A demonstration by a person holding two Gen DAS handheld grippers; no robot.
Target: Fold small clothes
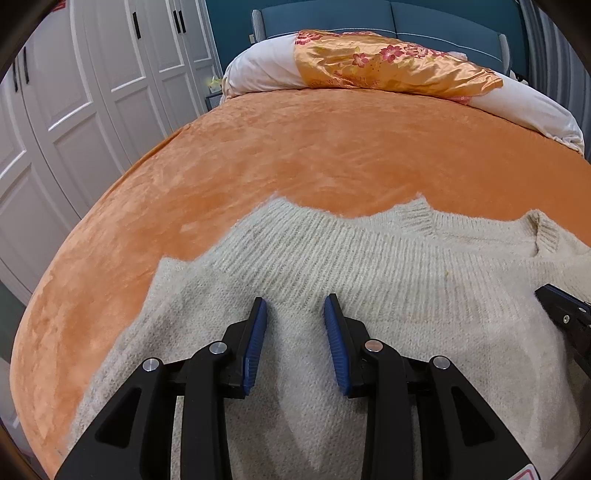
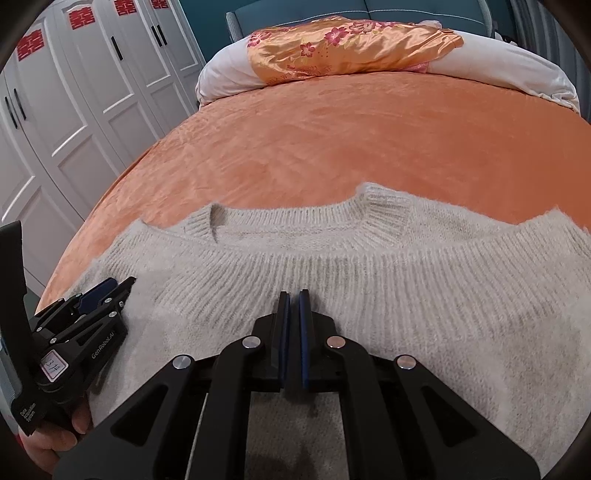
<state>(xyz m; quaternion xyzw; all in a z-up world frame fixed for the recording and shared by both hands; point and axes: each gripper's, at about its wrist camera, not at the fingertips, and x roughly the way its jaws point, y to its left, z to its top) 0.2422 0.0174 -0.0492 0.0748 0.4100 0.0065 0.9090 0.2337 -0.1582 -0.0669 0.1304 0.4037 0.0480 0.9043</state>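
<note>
A cream knitted sweater (image 1: 369, 280) lies spread on the orange bedspread (image 1: 295, 155), its ribbed hem toward the pillows and two ribbed cuffs at the far edge. It fills the near half of the right wrist view (image 2: 369, 280) too. My left gripper (image 1: 295, 306) is open and empty just above the knit. It also shows in the right wrist view (image 2: 114, 286), at the sweater's left side. My right gripper (image 2: 294, 295) is shut with nothing between its pads, over the middle of the sweater. Part of it shows at the right edge of the left wrist view (image 1: 565, 310).
A white duvet with an orange floral satin cover (image 1: 391, 62) lies rolled at the head of the bed, against a blue headboard (image 1: 406, 18). White wardrobe doors (image 1: 74, 92) stand along the left. The bed edge drops off at the left.
</note>
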